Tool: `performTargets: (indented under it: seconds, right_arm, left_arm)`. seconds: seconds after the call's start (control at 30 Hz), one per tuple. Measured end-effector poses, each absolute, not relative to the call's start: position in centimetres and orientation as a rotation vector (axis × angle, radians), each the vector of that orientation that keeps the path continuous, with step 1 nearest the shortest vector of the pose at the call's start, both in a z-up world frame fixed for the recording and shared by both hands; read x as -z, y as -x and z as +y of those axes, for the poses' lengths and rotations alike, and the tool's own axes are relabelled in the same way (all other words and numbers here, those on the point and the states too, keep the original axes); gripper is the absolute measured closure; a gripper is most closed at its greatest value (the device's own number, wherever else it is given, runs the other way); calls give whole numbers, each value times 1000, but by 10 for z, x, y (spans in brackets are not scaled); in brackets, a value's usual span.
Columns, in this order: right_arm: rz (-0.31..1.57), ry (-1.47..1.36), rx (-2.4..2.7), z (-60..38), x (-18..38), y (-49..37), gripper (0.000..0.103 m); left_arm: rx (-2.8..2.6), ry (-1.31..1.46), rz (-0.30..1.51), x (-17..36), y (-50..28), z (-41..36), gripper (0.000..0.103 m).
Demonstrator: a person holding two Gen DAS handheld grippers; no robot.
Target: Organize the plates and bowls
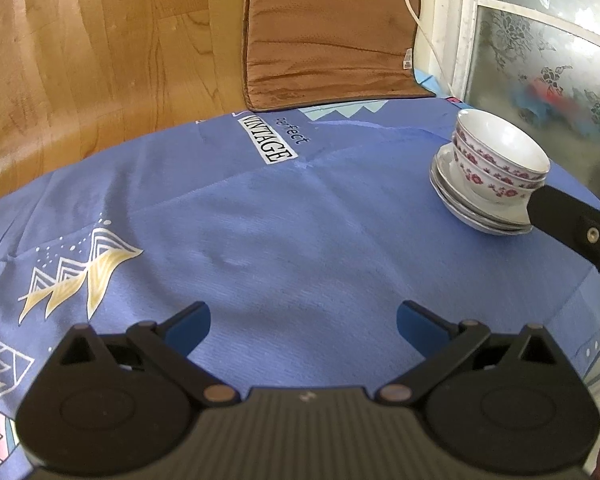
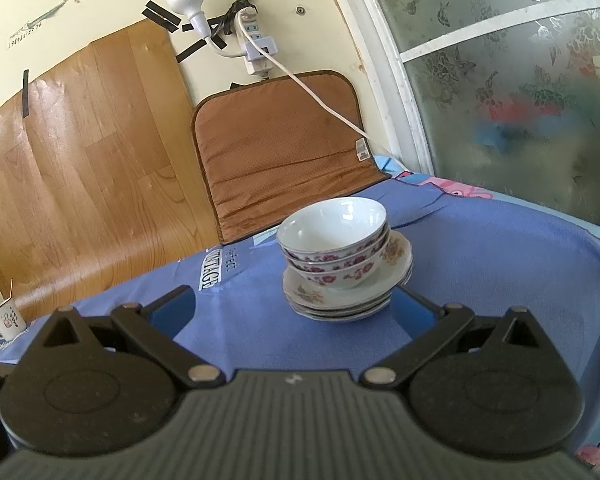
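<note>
Three nested white bowls with red flower bands [image 2: 334, 244] sit on a stack of white plates [image 2: 342, 298] on the blue cloth. The same bowls [image 1: 500, 158] and plates [image 1: 466, 208] show at the right in the left wrist view. My right gripper [image 2: 296, 304] is open and empty, just in front of the stack, its right finger [image 2: 416, 312] close beside the plates' edge. It shows as a black finger [image 1: 568, 224] next to the stack in the left wrist view. My left gripper [image 1: 302, 324] is open and empty over bare cloth, well left of the stack.
The table wears a blue printed cloth [image 1: 260, 240]. A brown cushion [image 2: 284, 152] leans on the wall behind it. A power strip with a white cable [image 2: 256, 46] hangs above. A frosted glass door [image 2: 520, 92] stands at the right. A white mug [image 2: 5, 320] sits far left.
</note>
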State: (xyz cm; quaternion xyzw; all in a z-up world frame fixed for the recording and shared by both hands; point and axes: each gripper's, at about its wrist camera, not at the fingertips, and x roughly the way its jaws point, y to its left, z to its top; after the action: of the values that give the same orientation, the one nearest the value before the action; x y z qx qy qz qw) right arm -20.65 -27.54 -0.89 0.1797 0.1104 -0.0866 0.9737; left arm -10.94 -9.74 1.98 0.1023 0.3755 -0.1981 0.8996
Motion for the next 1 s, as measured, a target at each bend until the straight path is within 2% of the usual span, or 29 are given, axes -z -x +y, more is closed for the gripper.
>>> performTargets:
  seconds: [1.0]
  right_arm:
    - [227, -365, 178, -275, 10, 206, 0]
  left_arm:
    - [445, -219, 810, -15, 110, -102, 0]
